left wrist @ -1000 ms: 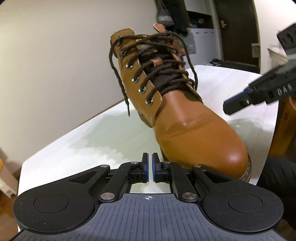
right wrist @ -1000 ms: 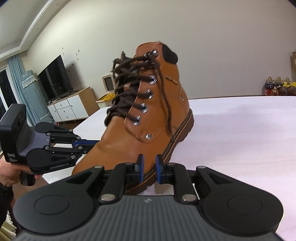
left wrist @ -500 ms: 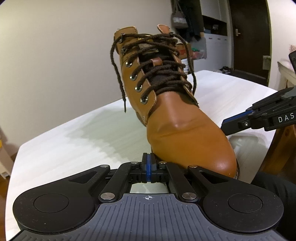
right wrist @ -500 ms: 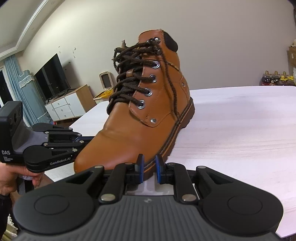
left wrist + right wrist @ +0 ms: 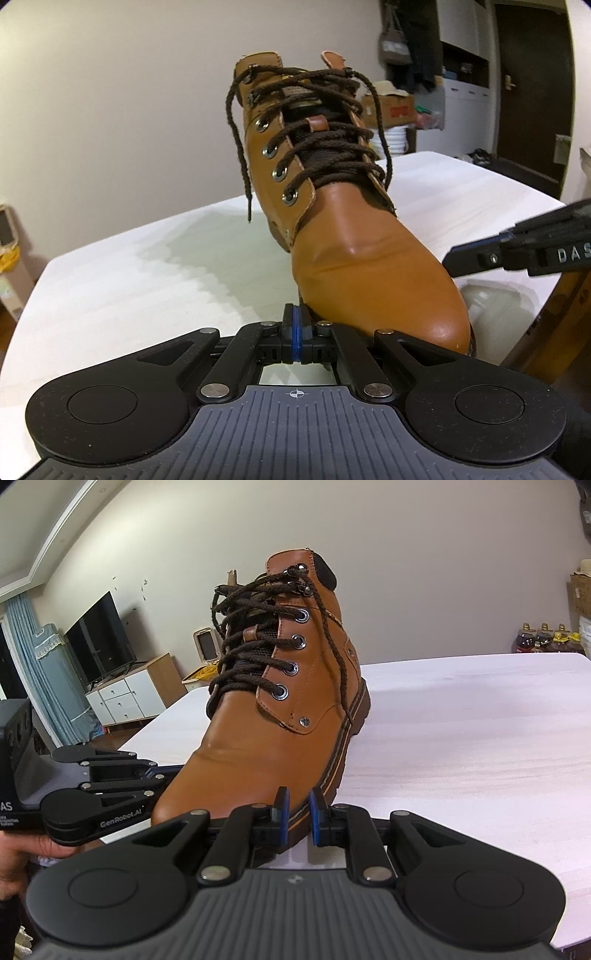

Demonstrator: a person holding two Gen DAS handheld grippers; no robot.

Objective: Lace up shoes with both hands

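A tan leather boot (image 5: 362,266) stands on the white table (image 5: 110,288), its toe toward me. Dark brown laces (image 5: 325,147) cross its eyelets. One loose lace end (image 5: 236,147) hangs down its left side, and another (image 5: 340,664) hangs down the right side. My left gripper (image 5: 296,325) is shut on nothing, low beside the toe; in the right wrist view it (image 5: 162,771) reaches in from the left, tips hidden behind the toe. My right gripper (image 5: 298,808) is open by a narrow gap in front of the boot's sole edge, gripping nothing. Its finger (image 5: 465,258) shows beside the toe.
A person's hand (image 5: 22,853) holds the left gripper at the table's near corner. A wooden piece (image 5: 569,314) stands beside the table's right edge. A TV on a cabinet (image 5: 122,694) and bottles (image 5: 546,642) stand well behind the table.
My left gripper closed its small gap and shifted sideways while rolling, so the boot now looks more upright in its view. The right gripper has stayed in place.
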